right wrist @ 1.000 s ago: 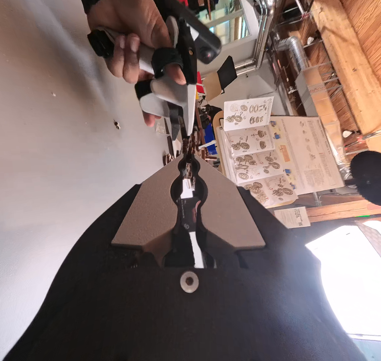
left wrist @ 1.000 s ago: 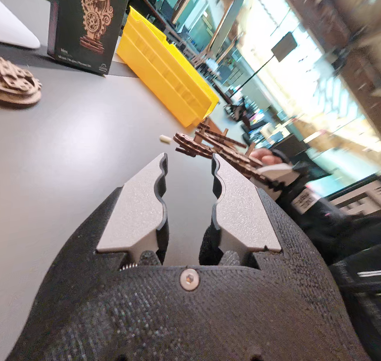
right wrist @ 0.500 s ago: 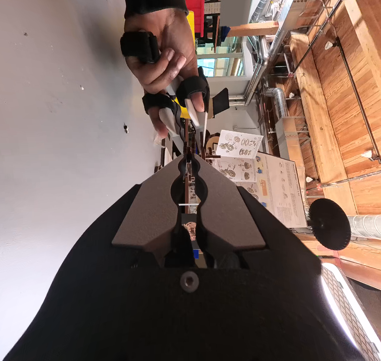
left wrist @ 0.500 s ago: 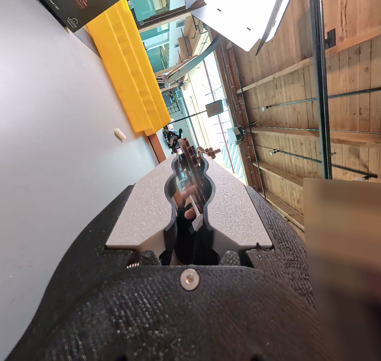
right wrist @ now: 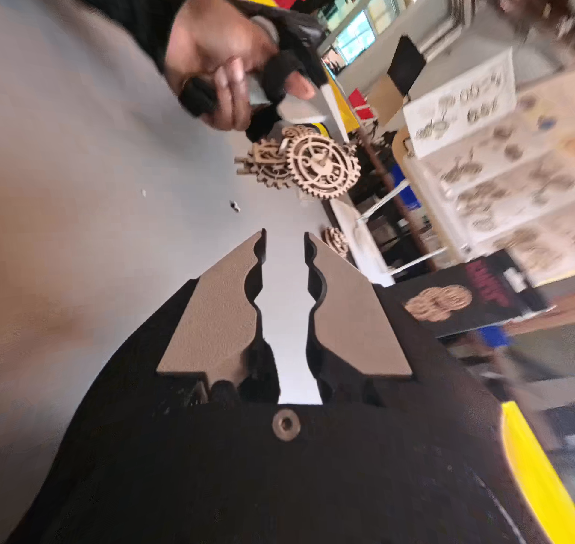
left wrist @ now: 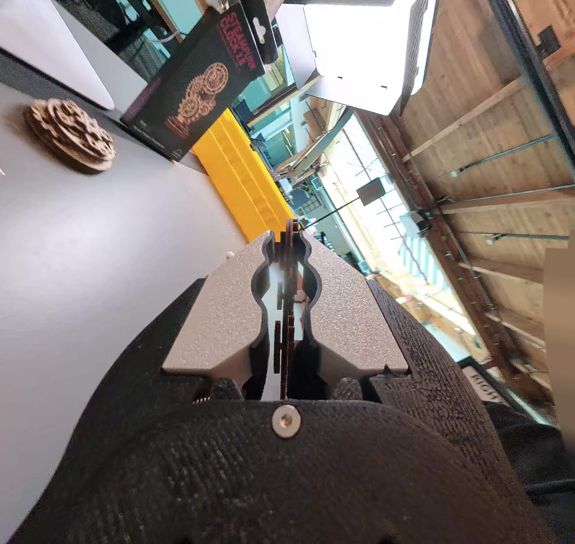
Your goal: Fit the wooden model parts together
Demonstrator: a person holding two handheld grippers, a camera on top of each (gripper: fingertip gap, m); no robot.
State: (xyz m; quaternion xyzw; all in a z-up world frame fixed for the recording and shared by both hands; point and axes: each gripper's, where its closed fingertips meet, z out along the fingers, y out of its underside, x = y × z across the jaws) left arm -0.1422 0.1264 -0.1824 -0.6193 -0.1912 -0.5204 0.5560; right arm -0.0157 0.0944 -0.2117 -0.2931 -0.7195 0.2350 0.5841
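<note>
My right gripper stands open over the grey table, gripping nothing. Beyond, my left hand lifts a wooden gear assembly (pale, toothed wheels).

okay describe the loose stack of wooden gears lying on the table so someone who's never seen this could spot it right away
Start at the grey table and find the black box standing by the long yellow bin. Left of that box lies a round, flat stack of light wooden gears. Unlike the gear piece in the left gripper, it rests on the tabletop, untouched.
</note>
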